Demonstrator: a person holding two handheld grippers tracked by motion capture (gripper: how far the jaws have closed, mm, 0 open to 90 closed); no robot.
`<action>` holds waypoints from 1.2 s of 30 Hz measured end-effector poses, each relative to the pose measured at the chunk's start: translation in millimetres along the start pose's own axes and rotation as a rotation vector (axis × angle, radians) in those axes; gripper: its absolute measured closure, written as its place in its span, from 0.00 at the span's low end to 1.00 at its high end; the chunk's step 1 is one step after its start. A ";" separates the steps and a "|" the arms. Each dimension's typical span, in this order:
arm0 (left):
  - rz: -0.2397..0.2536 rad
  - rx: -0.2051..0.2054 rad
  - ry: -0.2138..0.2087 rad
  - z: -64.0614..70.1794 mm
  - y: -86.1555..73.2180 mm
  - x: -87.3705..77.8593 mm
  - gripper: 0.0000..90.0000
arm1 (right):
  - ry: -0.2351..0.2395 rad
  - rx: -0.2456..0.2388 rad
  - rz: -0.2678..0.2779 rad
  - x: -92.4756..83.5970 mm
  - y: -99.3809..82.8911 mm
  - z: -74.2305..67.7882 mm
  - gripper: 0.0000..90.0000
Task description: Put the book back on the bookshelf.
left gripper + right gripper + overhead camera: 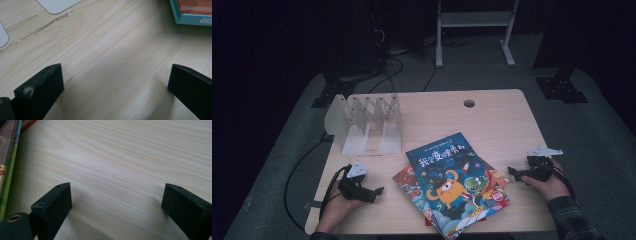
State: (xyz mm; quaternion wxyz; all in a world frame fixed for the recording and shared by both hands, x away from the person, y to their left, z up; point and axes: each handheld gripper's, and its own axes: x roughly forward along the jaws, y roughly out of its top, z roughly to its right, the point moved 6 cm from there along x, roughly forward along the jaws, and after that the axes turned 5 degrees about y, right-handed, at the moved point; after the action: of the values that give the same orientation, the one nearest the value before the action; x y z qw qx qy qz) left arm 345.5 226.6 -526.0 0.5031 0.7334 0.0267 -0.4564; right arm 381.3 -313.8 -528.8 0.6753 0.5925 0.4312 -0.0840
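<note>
Both tools, left (371, 192) and right (515, 173), wide and empty on pale wooden table (492, 120), picture books (452, 182) between, dim room.

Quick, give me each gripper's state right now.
Left gripper: open, nothing between the jaws, bare table below.
Right gripper: open, holding nothing.

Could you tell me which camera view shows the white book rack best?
The high view: the white book rack stands whole at the table's far left, dividers upright. The left gripper view catches just flat white base corners; the right gripper view looks across bare wood.
</note>
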 end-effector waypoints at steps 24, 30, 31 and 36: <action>0.001 -0.030 -0.012 -3.1 1.8 -4.5 0.05 | 0.008 0.028 0.000 -12.0 0.0 4.0 0.48; 0.043 -0.032 -0.029 -2.2 9.8 -13.1 0.17 | 0.029 0.046 0.016 -18.6 3.0 -1.0 0.51; 0.045 -0.029 -0.032 -2.2 11.2 -14.9 0.18 | 0.032 0.049 0.023 -19.6 3.9 -2.7 0.51; 0.059 -0.027 -0.050 2.2 17.4 -17.8 0.22 | 0.052 0.047 0.038 -25.9 7.4 -11.8 0.51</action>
State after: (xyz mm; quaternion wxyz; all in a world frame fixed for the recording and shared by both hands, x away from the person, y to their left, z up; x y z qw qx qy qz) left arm 342.4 223.8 -501.3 0.5269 0.7154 -0.0014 -0.4589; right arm 364.3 -311.8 -504.8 0.6512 0.6184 0.4349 -0.0659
